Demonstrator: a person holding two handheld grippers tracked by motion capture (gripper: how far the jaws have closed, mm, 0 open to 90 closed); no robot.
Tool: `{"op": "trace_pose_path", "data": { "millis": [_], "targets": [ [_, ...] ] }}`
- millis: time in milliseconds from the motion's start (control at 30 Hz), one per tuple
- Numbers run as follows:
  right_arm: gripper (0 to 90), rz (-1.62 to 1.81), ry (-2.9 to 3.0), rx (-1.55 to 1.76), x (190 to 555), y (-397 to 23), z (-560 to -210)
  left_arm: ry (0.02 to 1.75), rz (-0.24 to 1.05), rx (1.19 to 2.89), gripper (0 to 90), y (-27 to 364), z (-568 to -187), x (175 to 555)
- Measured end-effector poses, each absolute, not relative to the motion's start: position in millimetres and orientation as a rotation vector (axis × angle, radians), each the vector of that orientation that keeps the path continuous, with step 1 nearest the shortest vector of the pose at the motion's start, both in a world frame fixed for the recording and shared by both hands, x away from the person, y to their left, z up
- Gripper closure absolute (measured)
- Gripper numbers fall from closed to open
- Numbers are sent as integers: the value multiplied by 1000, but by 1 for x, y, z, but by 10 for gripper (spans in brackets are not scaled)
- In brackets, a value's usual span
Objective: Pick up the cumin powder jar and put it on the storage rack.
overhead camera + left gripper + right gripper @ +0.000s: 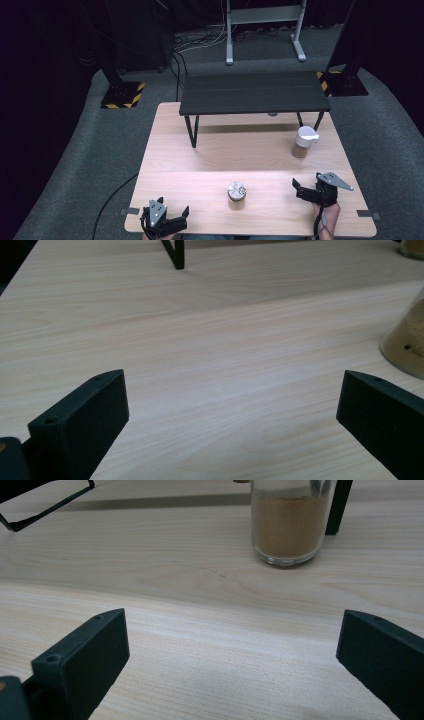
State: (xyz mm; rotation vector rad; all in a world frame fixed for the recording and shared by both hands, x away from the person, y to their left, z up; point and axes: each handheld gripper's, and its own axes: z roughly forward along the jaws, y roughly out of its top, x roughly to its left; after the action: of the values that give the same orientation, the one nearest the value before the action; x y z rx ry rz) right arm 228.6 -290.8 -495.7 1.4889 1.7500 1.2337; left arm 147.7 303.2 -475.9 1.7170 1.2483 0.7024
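Room: dark, grey carpet, metal stand legs far back.
Table [190, 160]: pale wood, bare in the near left.
Shelf [255, 92]: low, black, on thin legs at the far edge.
Far jar [303, 142]: white cap, brown powder, far right, upright by the shelf's right leg.
Near jar [236, 194]: silver lid, near centre, between the two grippers and apart from both.
Left gripper [172, 214]: near left corner, jaws wide, nothing between them; near jar sits off to its right.
Right gripper [299, 188]: near right, jaws wide and empty, far jar straight ahead.
Step, as I judge it: reach for a jar; approach level, centre the glass between the jaws, close below the cap.
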Motion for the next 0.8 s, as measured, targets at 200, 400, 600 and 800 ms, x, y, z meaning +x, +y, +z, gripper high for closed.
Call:
{"op": "trace_pose_path", "data": {
  "millis": [200, 400, 600, 800],
  "targets": [
    [0, 1210, 1769, 1485, 231, -289, -493, 1231, 680, 1715, 0, 287, -482, 145],
    [0, 1206, 1773, 1486, 231, -288, -493, 1156, 636, 1725, 0, 258, -491, 142],
    [0, 1203, 1772, 1487, 231, -288, -493, 1023, 605, 1794, 0, 218, -498, 149],
    [0, 1217, 1766, 1492, 231, -290, -494, 972, 574, 1817, 0, 198, -499, 161]
  ]
}}
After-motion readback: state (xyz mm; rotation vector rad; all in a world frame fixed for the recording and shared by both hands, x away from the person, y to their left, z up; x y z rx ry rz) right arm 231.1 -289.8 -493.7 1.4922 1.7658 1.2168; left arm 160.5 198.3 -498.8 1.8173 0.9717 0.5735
